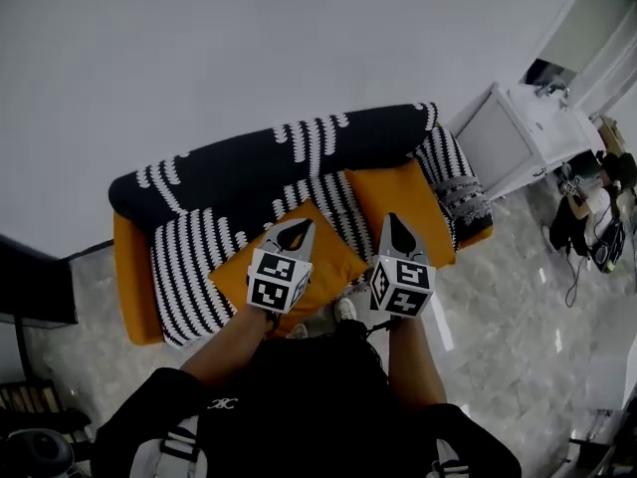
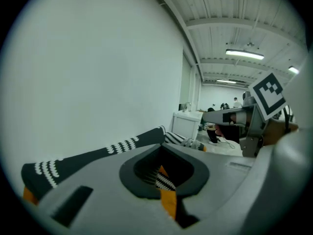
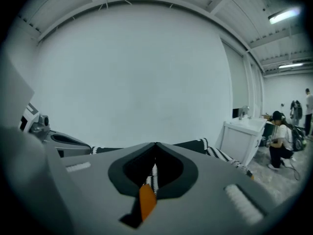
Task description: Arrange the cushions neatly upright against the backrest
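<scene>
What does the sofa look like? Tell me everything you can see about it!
The sofa is orange underneath, as its bare arm shows. A soft-looking cover is draped over it: black with groups of white stripes on the backrest, striped black and white on the seat. It stands on a shiny floor, its back to a white wall. Two orange cushions rest on the seat, one flat, one nearer the backrest.
</scene>
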`<state>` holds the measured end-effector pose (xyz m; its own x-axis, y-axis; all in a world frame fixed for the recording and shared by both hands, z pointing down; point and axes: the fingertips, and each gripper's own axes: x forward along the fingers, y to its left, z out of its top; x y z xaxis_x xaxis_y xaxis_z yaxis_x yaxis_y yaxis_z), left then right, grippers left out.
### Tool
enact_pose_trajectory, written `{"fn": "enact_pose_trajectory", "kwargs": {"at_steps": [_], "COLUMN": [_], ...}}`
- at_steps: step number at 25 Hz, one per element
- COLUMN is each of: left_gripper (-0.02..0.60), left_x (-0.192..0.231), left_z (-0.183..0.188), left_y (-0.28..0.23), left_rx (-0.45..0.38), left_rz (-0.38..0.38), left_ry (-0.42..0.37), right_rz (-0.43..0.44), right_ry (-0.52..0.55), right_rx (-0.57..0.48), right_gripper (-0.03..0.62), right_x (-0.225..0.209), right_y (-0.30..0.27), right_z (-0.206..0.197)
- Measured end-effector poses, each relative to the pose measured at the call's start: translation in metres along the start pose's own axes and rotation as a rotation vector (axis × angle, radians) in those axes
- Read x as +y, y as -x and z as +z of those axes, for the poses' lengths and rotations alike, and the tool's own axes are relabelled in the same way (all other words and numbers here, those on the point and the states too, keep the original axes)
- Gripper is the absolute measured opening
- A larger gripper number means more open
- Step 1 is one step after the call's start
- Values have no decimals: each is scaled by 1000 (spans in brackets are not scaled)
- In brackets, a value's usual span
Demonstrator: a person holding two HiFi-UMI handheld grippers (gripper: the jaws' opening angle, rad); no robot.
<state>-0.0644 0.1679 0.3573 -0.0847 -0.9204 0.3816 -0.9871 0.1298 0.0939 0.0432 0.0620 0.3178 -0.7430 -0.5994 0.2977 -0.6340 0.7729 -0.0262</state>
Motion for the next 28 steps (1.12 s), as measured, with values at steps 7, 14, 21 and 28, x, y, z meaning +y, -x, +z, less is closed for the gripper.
{"fn": "enact_pose_trajectory", "kwargs": {"at_steps": [7,14,21,28], "left_gripper": [8,8,8,8], "left_x": [62,90,103,72], "left_z": [-16,-71,-155,-249], "left_y": [7,19,38,40], "left_rx": [22,90,187,273], "left_rz": [234,510,687,728], "left_ry": [113,270,424,536], "right_rz": [250,533,709,814], "right_ry": [78,168,275,480], "right_rx": [40,156,321,499], "right_gripper": [9,9,25,42], "right_x": [51,75,84,65], "right_y": [-74,-124,-158,-160], "right_z": [1,-39,-122,-236]}}
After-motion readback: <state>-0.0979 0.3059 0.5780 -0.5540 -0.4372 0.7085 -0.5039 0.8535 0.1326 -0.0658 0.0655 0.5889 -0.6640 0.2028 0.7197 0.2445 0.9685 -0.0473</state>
